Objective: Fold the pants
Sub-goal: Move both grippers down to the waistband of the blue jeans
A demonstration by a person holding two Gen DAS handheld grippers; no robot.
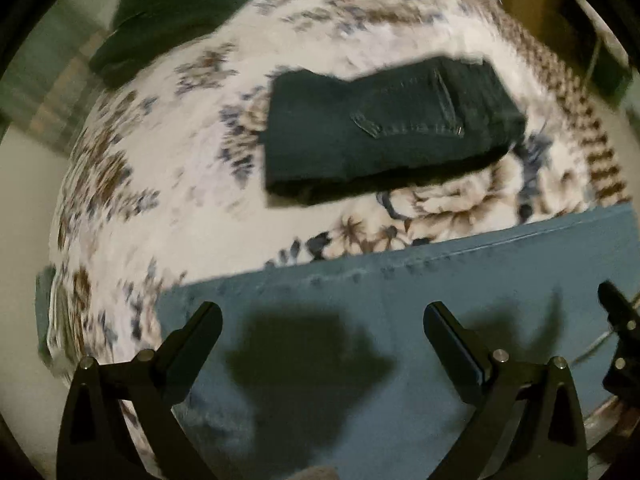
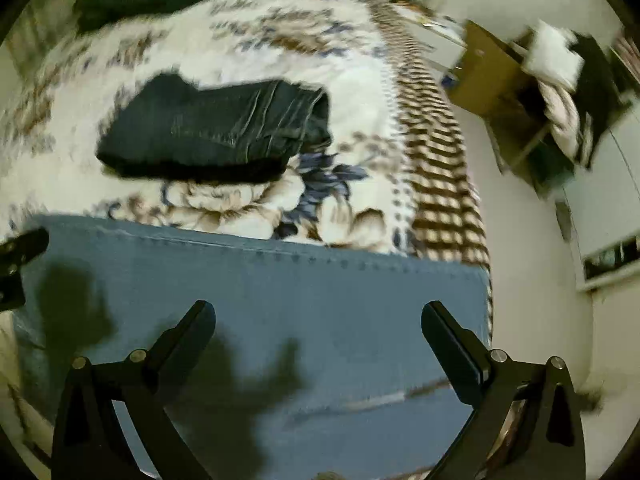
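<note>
You are working over a bed covered by a cream plush blanket printed with brown and blue flowers [image 1: 168, 208], with a brown-and-cream checked band running down its far side [image 2: 436, 184]. Beyond that edge, in your right wrist view, pale floor shows, along with a brown wooden piece of furniture [image 2: 488, 80] carrying a heap of light and dark cloth; the blur hides any detail there.

Directly under both tools lies a flat spread of light blue denim pants [image 2: 304, 320], with a line of stitching along the upper edge where it meets the blanket. Shadows of the tools fall on this denim.

Your left gripper [image 1: 322, 320] hangs above the blue denim with its jaws spread wide and nothing between them. Your right gripper [image 2: 318, 318] is the same: jaws wide apart, empty, above the denim and not visibly touching it. Each tool shows at the edge of the other's view as a black shape.

Farther up the bed, well apart from the blue denim, a folded bundle of dark navy jeans [image 1: 384, 128] rests on the blanket, a back pocket facing up in the left wrist view. At the head of the bed, a dark green rumpled cloth [image 1: 180, 12] lies on the blanket's upper corner.
</note>
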